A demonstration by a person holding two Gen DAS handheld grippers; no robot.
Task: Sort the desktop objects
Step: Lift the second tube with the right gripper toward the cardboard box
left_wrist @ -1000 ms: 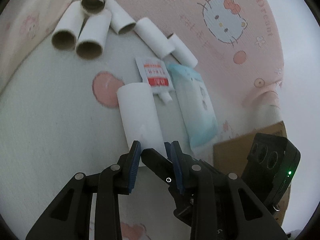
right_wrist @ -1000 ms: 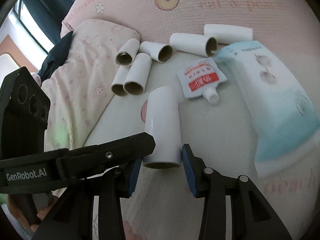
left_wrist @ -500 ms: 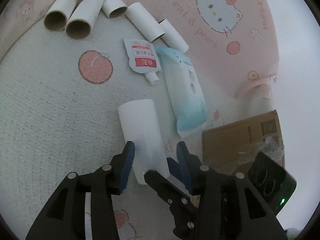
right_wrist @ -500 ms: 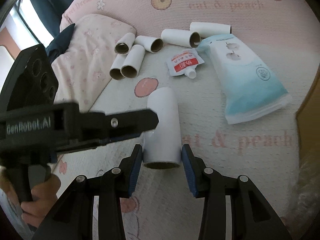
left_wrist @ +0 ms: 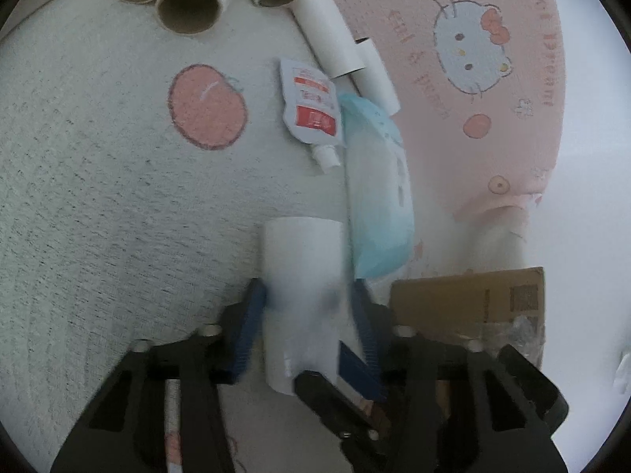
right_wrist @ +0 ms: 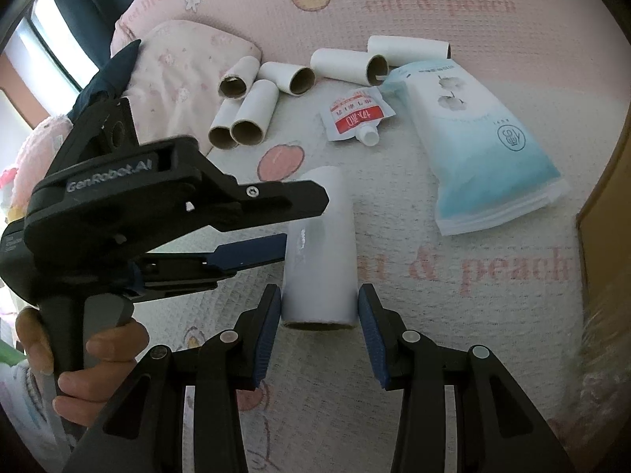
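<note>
A white paper tube [right_wrist: 319, 260] hangs just above the bed cover, with my right gripper [right_wrist: 319, 307] shut on its near end. My left gripper [right_wrist: 305, 224] comes in from the left, one finger over the tube and the blue pad of the other under it. In the left wrist view the tube [left_wrist: 301, 276] lies between the jaws of the left gripper [left_wrist: 307, 303], which are closing. Its pads are close to the tube's sides, with a thin gap on the right. One of the right gripper's fingers [left_wrist: 327, 394] shows at the bottom.
Several cardboard tubes [right_wrist: 252, 118] lie grouped at the far left by a pink pillow [right_wrist: 177, 67]. A red-and-white spout pouch [right_wrist: 355, 118] and a blue-white pack [right_wrist: 485, 146] lie beyond the held tube. A cardboard box [right_wrist: 607, 205] stands at the right edge. A hand [right_wrist: 90, 358] holds the left gripper.
The right gripper drew the tube back from the pile, then stayed still. The left gripper spread its jaws, sank and slid around the tube.
</note>
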